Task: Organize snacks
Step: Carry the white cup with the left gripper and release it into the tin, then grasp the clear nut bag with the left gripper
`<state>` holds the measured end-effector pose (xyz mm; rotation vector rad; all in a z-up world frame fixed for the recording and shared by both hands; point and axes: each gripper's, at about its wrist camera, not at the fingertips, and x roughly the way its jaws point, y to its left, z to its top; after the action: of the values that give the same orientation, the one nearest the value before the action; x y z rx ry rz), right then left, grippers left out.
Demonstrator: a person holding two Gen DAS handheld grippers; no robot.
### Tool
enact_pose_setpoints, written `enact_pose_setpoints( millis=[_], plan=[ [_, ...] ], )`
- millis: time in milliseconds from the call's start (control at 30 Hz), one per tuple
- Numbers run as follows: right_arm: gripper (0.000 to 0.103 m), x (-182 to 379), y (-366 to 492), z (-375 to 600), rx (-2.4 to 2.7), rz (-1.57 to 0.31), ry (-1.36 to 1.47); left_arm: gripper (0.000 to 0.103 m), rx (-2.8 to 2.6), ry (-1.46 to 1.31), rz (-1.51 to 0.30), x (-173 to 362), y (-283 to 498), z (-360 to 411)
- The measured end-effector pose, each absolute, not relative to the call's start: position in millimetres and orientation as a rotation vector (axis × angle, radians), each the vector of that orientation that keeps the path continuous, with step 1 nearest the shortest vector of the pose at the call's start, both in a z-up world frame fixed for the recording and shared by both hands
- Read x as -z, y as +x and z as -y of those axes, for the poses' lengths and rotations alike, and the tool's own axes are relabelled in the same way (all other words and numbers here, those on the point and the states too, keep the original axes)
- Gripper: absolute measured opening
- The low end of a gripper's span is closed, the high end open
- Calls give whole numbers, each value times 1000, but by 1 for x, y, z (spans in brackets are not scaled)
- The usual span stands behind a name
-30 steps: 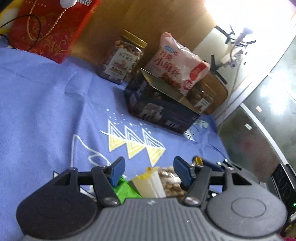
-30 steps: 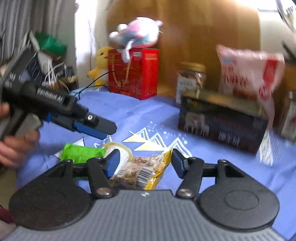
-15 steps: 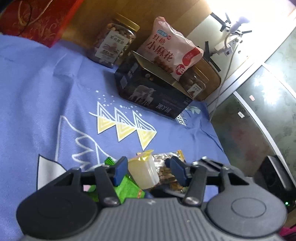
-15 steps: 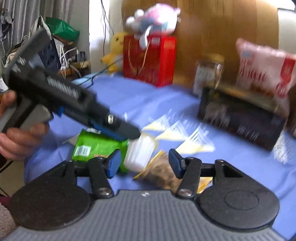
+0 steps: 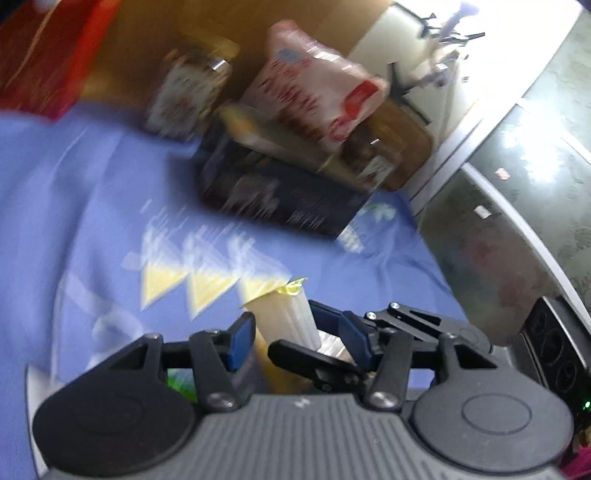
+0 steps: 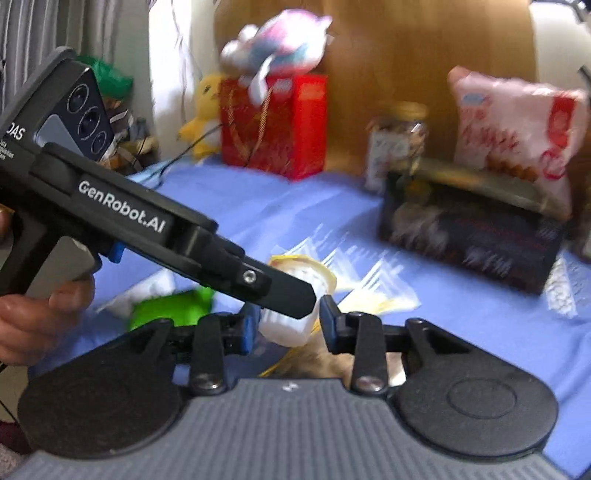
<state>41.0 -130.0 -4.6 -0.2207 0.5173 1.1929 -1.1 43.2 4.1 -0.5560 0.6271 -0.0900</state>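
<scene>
Between both pairs of fingers: a small white jelly cup (image 6: pixel 291 314) with a yellow lid is caught, raised off the blue cloth (image 6: pixel 258 206).
Left gripper (image 5: pixel 295 332): partly closed, jaws just closing; the cup is flanked closely, but contact cannot be told through the blur.
Right gripper (image 6: pixel 286 325): narrowed, jaws just closing; the cup's base is bracketed, contact unclear.
Under the grippers: a green packet (image 6: pixel 173 308) and a nut packet (image 6: pixel 317 363) are left lying.
Beyond the fingertips: a dark box (image 6: pixel 469 236) is seen, a pink bag (image 6: pixel 517 125) propped on it.

Wood panel wall (image 6: pixel 424 55) behind, grey curtain (image 6: pixel 55 29) left w/ bright window light
</scene>
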Motion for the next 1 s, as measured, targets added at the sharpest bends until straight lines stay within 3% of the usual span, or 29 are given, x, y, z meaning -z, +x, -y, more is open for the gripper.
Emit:
enact_pose_setpoints(
  millis=[267,600,700,833,1000],
  plan=[
    [36,-26,102,138,-997,-296,-205,51,136,-389,-558,-57,104,-21],
    [34,-16,202,124,-846,-313,-186,53,110,-391,-613,-44,204,-22],
    [35,-11,206,123,-831,-312,-193,62,104,-389,-630,-36,204,-23],
    [48,-13,194,132,-845,-313,-159,66,140,-371,-605,-43,177,-21],
    [49,-10,164,168,-871,-399,-71,67,166,-374,-582,-48,111,-30]
  ],
)
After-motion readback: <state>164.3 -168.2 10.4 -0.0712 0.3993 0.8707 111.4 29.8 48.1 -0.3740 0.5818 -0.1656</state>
